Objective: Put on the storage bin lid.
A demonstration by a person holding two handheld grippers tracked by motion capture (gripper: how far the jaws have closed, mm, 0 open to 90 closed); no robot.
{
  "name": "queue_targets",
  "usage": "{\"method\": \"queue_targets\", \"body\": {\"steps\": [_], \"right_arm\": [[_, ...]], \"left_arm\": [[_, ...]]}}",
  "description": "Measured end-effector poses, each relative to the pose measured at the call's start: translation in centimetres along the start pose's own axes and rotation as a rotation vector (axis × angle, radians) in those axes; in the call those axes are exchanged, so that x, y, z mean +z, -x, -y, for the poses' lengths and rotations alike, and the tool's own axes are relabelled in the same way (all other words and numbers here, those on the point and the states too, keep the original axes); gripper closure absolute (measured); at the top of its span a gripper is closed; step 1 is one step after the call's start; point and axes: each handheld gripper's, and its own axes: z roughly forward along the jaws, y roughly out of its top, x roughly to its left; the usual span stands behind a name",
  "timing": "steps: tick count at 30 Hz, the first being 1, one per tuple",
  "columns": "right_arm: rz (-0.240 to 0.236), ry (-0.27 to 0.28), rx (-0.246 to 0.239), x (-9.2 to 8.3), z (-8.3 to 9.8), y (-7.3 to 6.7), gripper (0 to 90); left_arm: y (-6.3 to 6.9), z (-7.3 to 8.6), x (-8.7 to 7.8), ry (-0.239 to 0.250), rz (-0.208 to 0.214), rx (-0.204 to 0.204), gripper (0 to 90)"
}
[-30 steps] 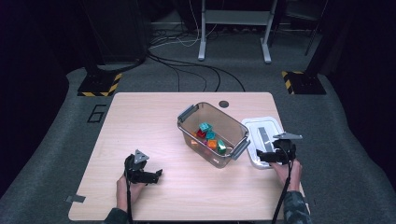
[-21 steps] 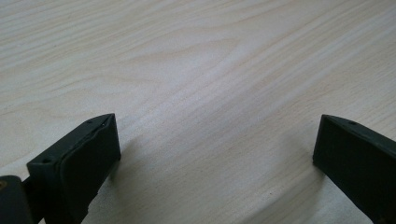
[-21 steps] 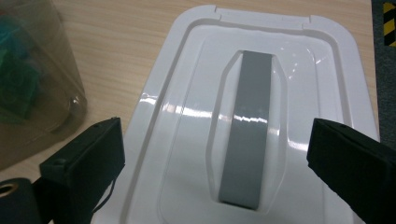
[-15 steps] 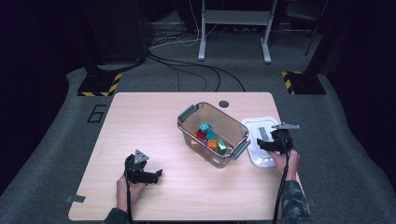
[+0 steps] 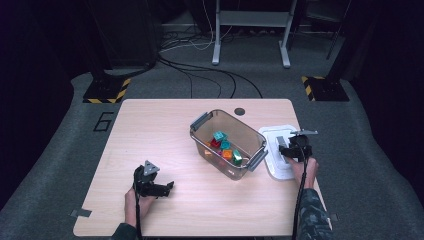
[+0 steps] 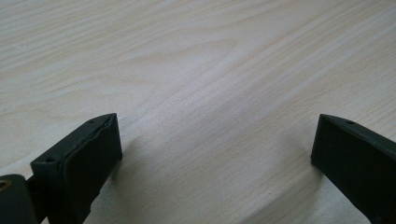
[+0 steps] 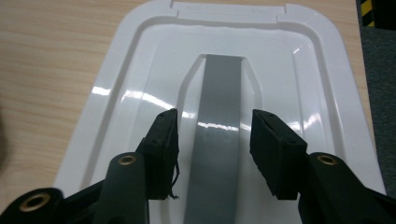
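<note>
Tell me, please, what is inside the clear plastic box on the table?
The clear box holds several small coloured blocks: teal, red, orange and green ones show from the high view. They lie piled together, so any block under the top ones, and the exact count, stays hidden.

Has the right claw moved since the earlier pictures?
Yes. The right claw has shifted left over the white lid, toward the clear bin.

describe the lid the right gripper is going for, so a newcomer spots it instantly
Start at the clear plastic bin of coloured blocks in the middle of the table. Flat on the table on its right lies the white lid, under the right gripper. Its grey centre handle strip sets it apart.
</note>
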Motion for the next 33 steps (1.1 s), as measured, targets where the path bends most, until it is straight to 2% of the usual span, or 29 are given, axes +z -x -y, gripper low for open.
{"method": "queue_targets", "body": {"steps": [8, 13, 27, 33], "right_arm": [[0.036, -0.01, -0.005, 0.5, 0.1, 0.08, 58.9], [0.03, -0.013, -0.007, 0.52, 0.08, -0.13, 64.7], [0.052, 0.012, -0.003, 0.47, 0.26, -0.37, 66.8], [0.04, 0.025, -0.002, -0.03, 0.29, 0.05, 66.8]], "left_arm": [[0.01, 0.0, 0.0, 0.001, 0.0, 0.0, 1.6], [0.02, 0.01, 0.0, 0.001, 0.0, 0.0, 1.6], [0.0, 0.0, -0.04, 0.0, 0.0, 0.001, 1.9], [0.05, 0.02, -0.02, 0.007, -0.004, -0.007, 2.2]]}}
